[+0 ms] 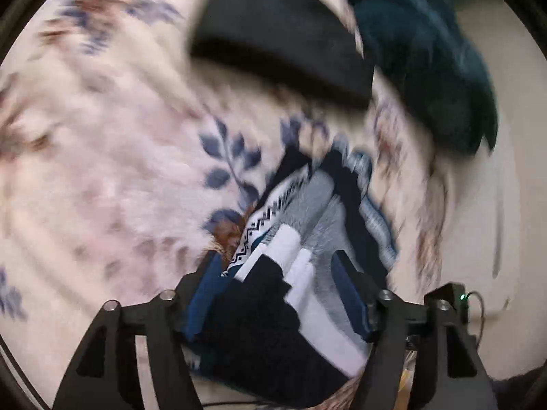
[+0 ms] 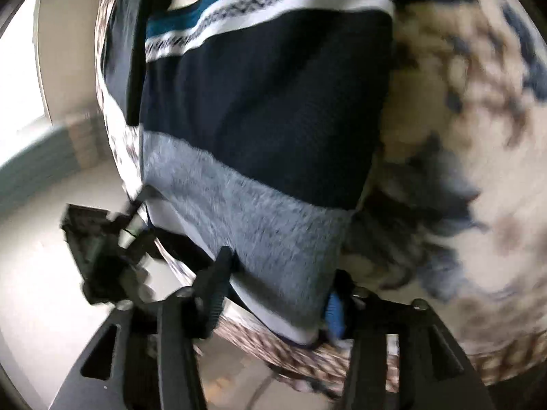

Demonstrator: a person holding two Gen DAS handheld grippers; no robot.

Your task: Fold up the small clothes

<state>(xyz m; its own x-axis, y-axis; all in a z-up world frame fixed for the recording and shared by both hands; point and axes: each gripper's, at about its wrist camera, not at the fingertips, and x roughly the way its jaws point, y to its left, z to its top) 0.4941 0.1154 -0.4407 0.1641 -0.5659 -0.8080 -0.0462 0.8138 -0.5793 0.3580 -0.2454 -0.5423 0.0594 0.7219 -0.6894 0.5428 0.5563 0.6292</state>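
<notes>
Straddling a folded knit garment banded in navy, white, grey and teal with a black zigzag trim (image 1: 273, 273), the left gripper (image 1: 277, 294) shows its two blue-padded fingers (image 1: 348, 294) spread, one at each side of the cloth; the picture is too blurred to tell whether the pads press on the fabric; the garment bunches between the fingers and runs forward and upward from them; it lies on a cream bed cover printed with blue leaves and brown flowers (image 1: 112, 171); farther out on that cover sit a black folded cloth (image 1: 273, 41) and, to its right, a dark teal fleece cloth (image 1: 437, 68), apart from the knit garment; a pale wall fills the right edge.

In the right wrist view the right gripper (image 2: 277, 294) likewise stands with fingers spread at either edge of the same garment (image 2: 259, 119), the grey band nearest the fingers, then the navy band, then the white zigzag and teal stripes; whether the pads clamp it cannot be told; the flowered cover (image 2: 461, 136) lies to the right; a pale floor (image 2: 44, 256) shows at the left.
</notes>
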